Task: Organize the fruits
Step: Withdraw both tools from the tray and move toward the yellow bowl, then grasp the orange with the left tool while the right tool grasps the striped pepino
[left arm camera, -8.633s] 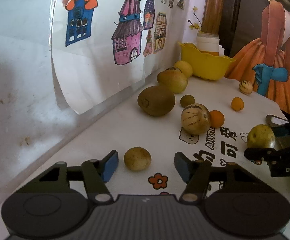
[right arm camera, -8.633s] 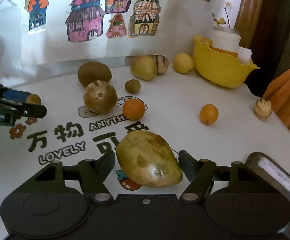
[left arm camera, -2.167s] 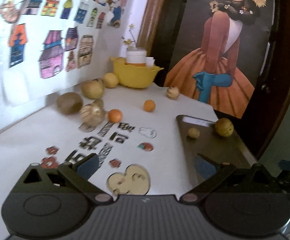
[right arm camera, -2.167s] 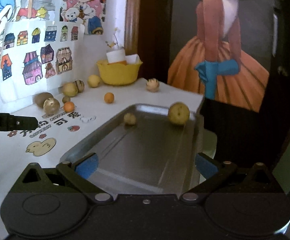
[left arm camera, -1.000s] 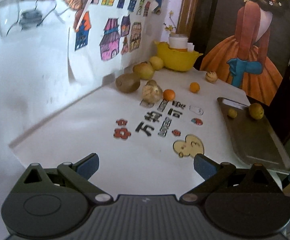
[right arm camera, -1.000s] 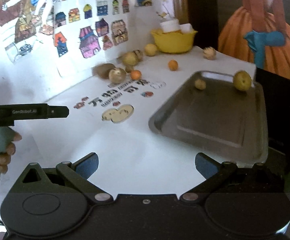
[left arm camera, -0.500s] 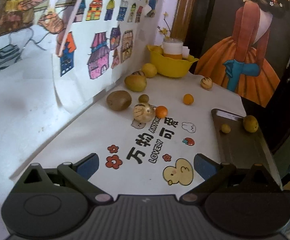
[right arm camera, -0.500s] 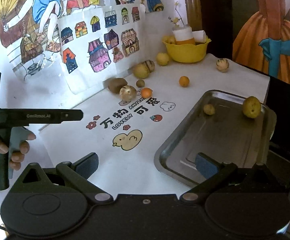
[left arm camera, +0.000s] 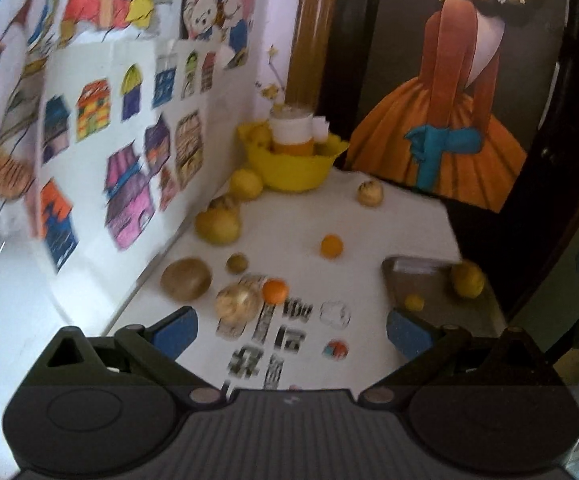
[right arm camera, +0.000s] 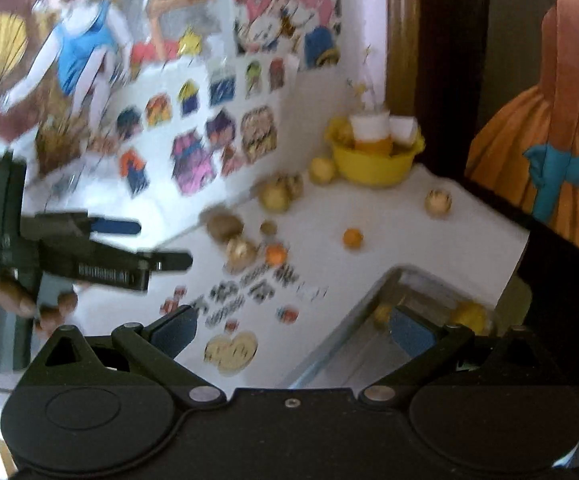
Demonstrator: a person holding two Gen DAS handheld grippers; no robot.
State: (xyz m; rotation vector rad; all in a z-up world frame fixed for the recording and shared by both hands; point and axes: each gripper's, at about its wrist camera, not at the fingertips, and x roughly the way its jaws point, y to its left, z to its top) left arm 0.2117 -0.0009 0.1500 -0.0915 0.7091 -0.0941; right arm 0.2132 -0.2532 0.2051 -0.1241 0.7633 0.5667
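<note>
Left gripper [left arm camera: 291, 326] spread wide, nothing between the blue pads, hanging above the white table [left arm camera: 389, 220] and touching no fruit. Right gripper [right arm camera: 293, 328] likewise wide apart and empty, raised over the near corner of the metal tray [right arm camera: 329, 360]. Seen from the right wrist: left tool out to the side, gripped by a hand [right arm camera: 21, 304] at the picture's edge.

Two fruits on the tray at its far end: a small yellow one [left arm camera: 414, 302] and a larger yellow one [left arm camera: 467, 280] by the far corner. Loose on the table: a brown kiwi [left arm camera: 185, 279] near the wall, a striped round fruit [left arm camera: 238, 303] touching (or almost touching, blur hides it) an orange [left arm camera: 275, 290], a second orange [left arm camera: 332, 246] apart, a pale striped fruit [left arm camera: 370, 193] farther back. Yellow bowl [left arm camera: 293, 168] at the back corner, cups inside. Both views smeared
</note>
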